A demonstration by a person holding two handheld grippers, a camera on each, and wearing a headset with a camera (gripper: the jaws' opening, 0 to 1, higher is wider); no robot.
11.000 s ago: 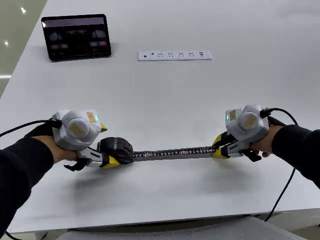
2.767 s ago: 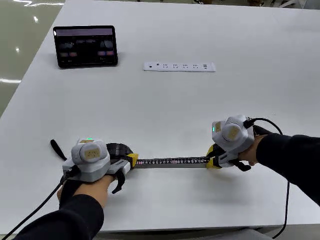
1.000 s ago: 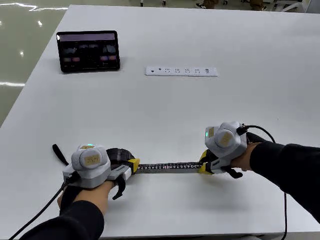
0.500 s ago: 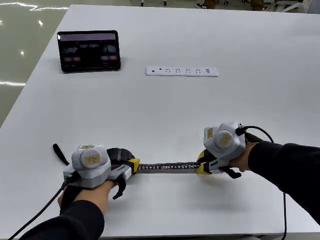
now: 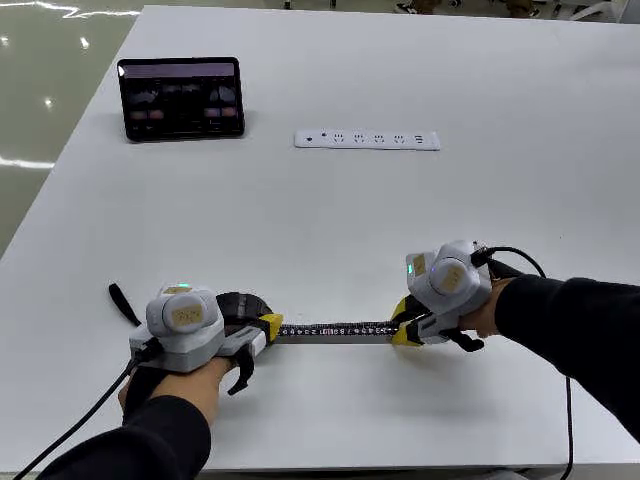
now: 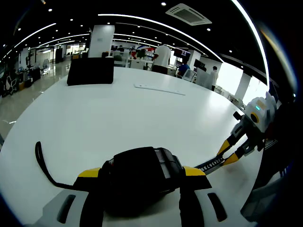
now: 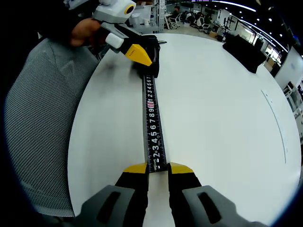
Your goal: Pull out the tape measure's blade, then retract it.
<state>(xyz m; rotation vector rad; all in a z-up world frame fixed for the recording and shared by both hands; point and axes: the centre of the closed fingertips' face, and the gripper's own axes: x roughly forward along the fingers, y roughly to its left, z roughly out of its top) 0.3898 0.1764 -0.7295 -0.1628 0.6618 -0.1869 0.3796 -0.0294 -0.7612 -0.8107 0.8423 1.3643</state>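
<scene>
At the far left of the white table [image 5: 320, 230], a black wrist strap [image 5: 122, 303] lay loose on the surface. Just right of it, your left gripper [image 6: 143, 172] had its yellow-tipped jaws pressed against both sides of the tape measure [image 5: 238, 306], whose black body sat on the table near the front edge. From it the blade [image 7: 151, 118] ran out flat along the table to the right, numbers facing up. Your right gripper [image 7: 158, 169] pinched the blade's free end, its jaws drawn in to a narrow gap. Farther back, a dark tablet [image 5: 181, 97] stood at the left and a white power strip [image 5: 367, 139] lay near the middle, both well apart from your hands.
</scene>
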